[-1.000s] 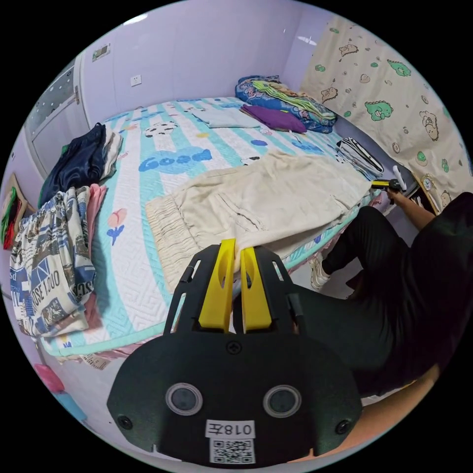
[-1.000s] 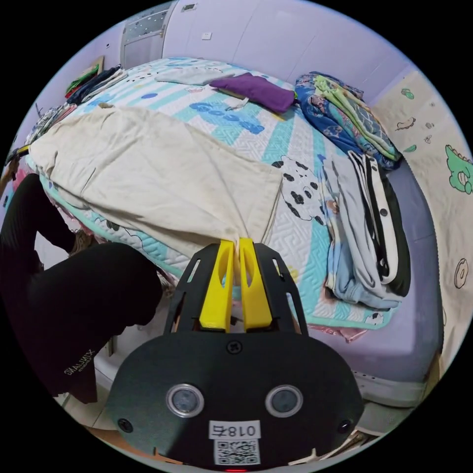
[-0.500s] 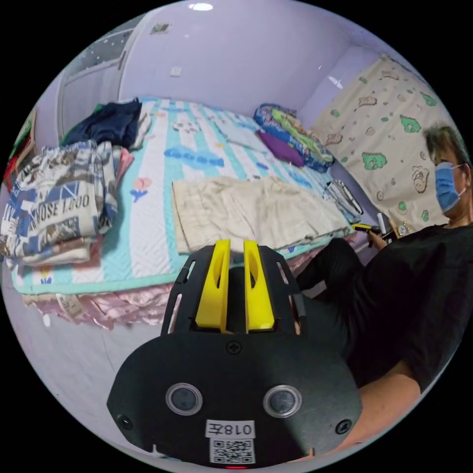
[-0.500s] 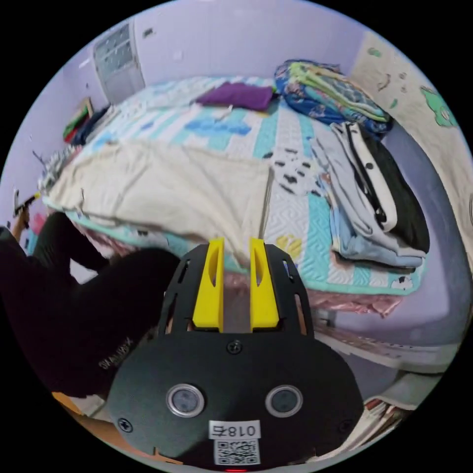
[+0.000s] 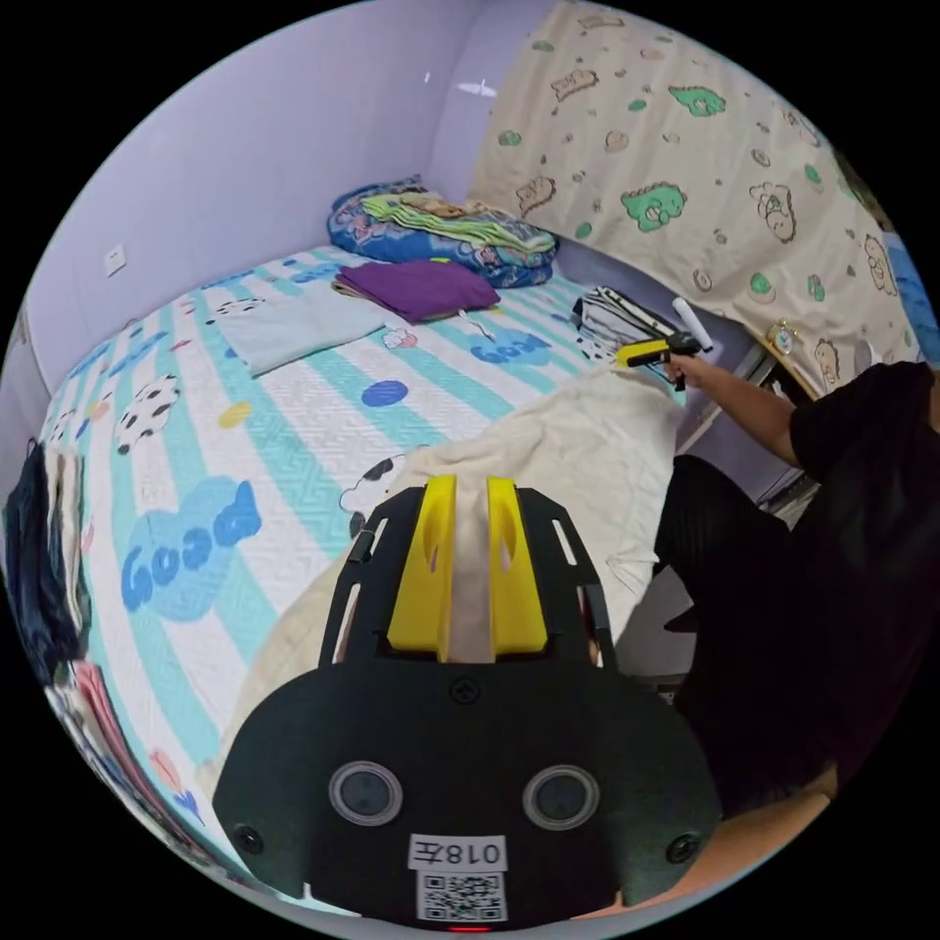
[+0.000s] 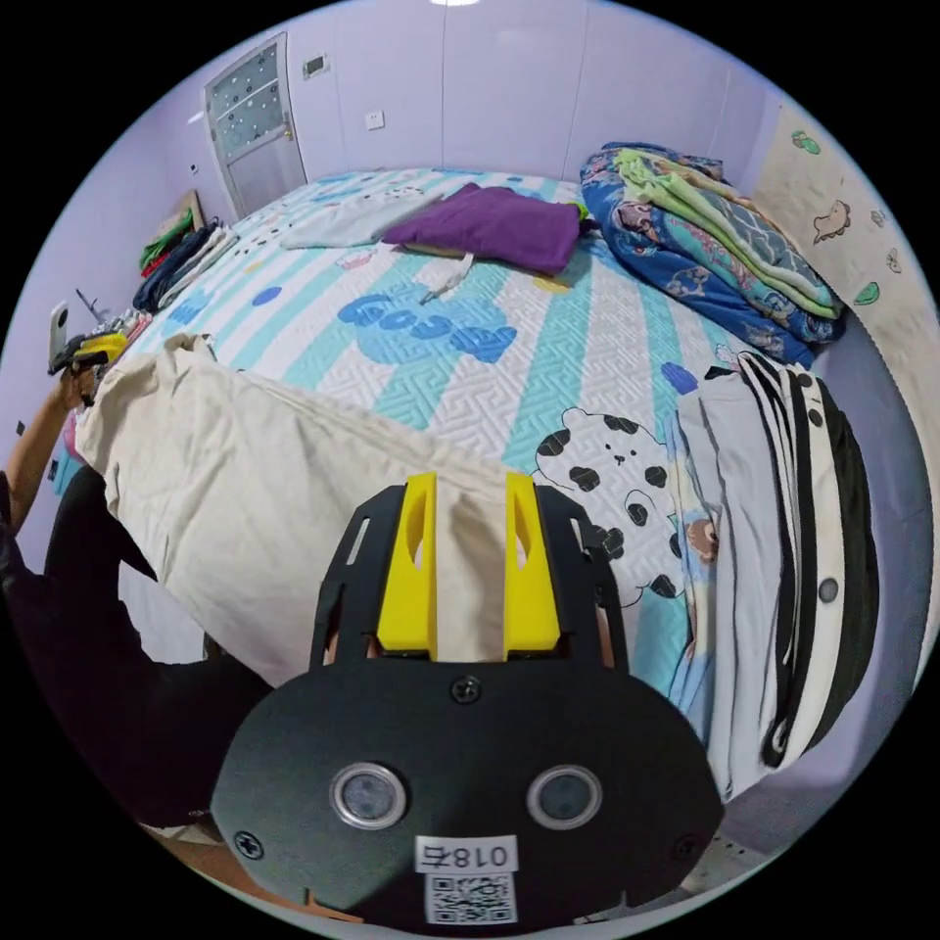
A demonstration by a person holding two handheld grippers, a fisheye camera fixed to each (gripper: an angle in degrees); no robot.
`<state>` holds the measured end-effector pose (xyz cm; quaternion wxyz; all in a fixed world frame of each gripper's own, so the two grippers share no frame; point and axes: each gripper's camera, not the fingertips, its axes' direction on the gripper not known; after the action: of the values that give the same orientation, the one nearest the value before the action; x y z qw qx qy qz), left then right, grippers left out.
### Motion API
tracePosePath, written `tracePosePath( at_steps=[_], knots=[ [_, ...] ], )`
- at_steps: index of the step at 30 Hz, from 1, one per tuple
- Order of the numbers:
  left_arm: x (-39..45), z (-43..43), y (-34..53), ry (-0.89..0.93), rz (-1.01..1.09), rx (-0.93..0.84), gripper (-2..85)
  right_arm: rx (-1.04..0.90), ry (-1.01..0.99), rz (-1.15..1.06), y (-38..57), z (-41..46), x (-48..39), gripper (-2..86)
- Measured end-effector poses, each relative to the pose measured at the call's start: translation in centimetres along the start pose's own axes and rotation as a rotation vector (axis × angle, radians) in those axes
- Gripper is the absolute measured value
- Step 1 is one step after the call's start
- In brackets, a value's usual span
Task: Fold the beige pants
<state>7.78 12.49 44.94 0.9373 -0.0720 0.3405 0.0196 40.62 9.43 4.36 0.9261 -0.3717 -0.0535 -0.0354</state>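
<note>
The beige pants (image 5: pixel 578 441) lie along the near edge of the striped bed (image 5: pixel 294 411), part of them hanging over its side. My left gripper (image 5: pixel 472 482) is open, and beige cloth shows in the gap between its yellow jaws. At the far end of the pants a hand holds the right gripper (image 5: pixel 646 351). In the right gripper view the pants (image 6: pixel 245 470) run off to the left, and my right gripper (image 6: pixel 470 478) stands open and wide over their near end. The left gripper (image 6: pixel 93 348) shows at the far corner.
A purple garment (image 6: pixel 490 223) and a pale folded one (image 5: pixel 294 328) lie mid-bed. Blue patterned bedding (image 6: pixel 705 225) is piled at the back. Black-and-white folded clothes (image 6: pixel 783 509) sit by the right gripper. A dinosaur-print curtain (image 5: pixel 705 166) hangs behind; the person's dark clothes (image 5: pixel 813 548) are beside the bed.
A second ago both grippers were shut on the pants' edge. They let go, drew back off the bed, and now sit over the pants again with jaws apart.
</note>
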Motion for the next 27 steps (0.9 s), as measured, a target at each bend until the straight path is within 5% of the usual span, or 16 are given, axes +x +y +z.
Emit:
tracePosePath(
  at_steps=[10, 19, 27],
  knots=[
    [-1.5, 3.2, -5.3, -0.001, -0.071, -0.057, 8.7, -0.071, 0.101, -0.166, -1.3, 0.8, 1.7, 0.5],
    [-0.4, 2.7, -7.2, 0.006, -0.078, -0.061, 7.9, -0.078, 0.017, -0.141, -1.8, 0.5, 5.0, 10.3],
    [0.4, 1.9, -9.8, -0.01, -0.078, -0.056, 7.5, -0.053, 0.169, -0.178, -2.0, 0.9, 3.8, 5.2]
  ],
)
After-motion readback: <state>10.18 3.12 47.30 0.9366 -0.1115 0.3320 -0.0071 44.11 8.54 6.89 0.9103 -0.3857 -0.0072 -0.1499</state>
